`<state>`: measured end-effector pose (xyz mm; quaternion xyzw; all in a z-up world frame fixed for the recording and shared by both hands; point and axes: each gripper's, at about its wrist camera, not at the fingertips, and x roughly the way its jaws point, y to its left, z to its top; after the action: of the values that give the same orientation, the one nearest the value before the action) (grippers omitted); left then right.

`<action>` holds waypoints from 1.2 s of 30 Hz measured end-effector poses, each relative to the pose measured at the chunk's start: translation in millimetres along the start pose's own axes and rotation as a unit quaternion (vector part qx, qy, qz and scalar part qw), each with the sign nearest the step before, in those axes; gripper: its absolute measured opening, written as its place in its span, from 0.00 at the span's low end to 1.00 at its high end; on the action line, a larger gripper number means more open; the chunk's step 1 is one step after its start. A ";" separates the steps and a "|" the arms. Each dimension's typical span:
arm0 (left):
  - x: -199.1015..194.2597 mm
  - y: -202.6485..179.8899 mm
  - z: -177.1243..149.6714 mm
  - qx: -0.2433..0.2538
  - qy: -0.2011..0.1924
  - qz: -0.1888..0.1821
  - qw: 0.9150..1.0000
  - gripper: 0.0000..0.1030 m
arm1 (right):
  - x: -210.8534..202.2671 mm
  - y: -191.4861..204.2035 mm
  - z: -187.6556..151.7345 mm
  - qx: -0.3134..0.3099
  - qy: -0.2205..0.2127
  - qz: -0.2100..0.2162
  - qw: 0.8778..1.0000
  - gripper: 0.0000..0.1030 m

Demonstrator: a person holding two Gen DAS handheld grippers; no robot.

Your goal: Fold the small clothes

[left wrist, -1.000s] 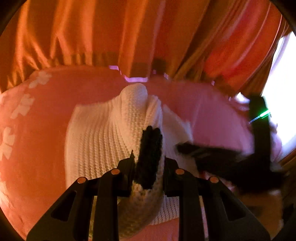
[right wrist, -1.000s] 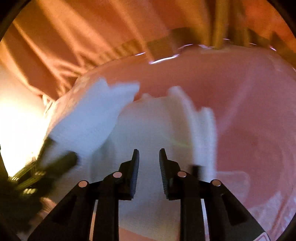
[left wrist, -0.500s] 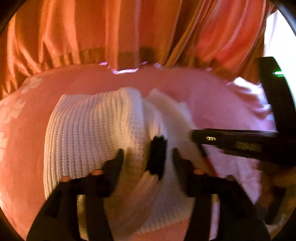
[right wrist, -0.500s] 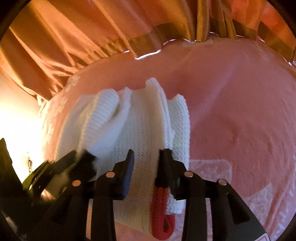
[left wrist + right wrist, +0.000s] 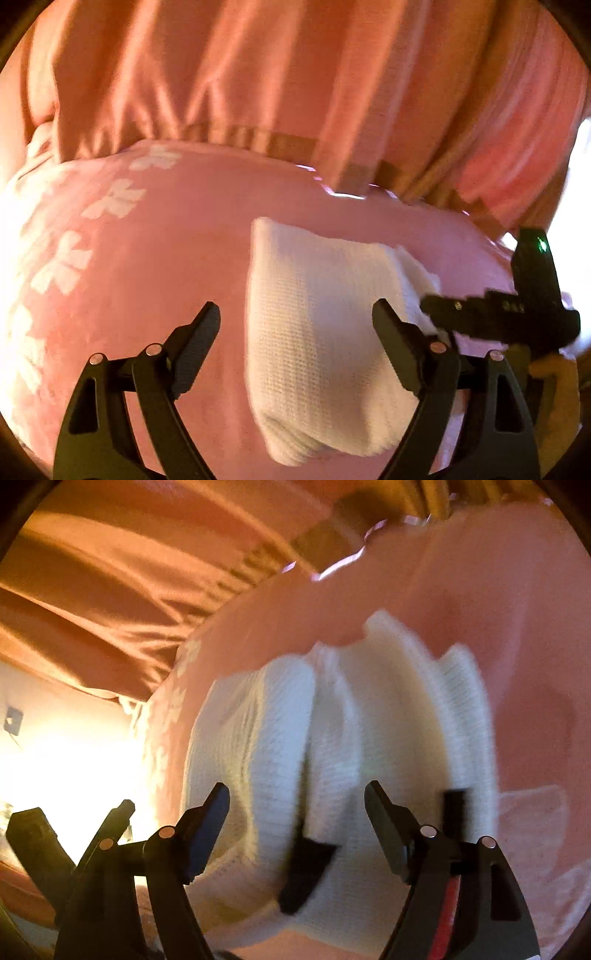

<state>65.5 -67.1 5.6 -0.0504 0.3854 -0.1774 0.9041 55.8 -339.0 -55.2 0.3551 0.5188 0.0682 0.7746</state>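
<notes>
Knitwear (image 5: 325, 354) released; both tools' jaws just opened.

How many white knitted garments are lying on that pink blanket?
1: a single white knitted garment, bunched into folds, lies on the pink blanket ahead of both open grippers. More could be hidden beneath its folds.

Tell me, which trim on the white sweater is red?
The trim lowest and rightmost in the right wrist view; both other trims are black.
</notes>
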 end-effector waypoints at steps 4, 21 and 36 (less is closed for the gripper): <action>4.6 12.9 4.3 -0.020 0.005 0.008 1.000 0.80 | 24.0 16.0 -1.9 -0.033 0.019 -0.008 0.999 0.55; 12.4 -44.9 -53.2 0.072 0.079 -0.068 0.992 0.80 | -46.8 -46.9 -17.9 -0.075 -0.043 -0.118 0.989 0.38; 33.7 -56.5 -106.4 0.182 0.113 -0.022 0.976 0.32 | -56.5 -20.8 -101.4 -0.143 -0.011 -0.102 0.984 0.08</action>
<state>-4.9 -127.0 -78.6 0.1272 0.4447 -0.2694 0.8447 -61.6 -332.5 -46.7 0.1867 0.5283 0.0587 0.8262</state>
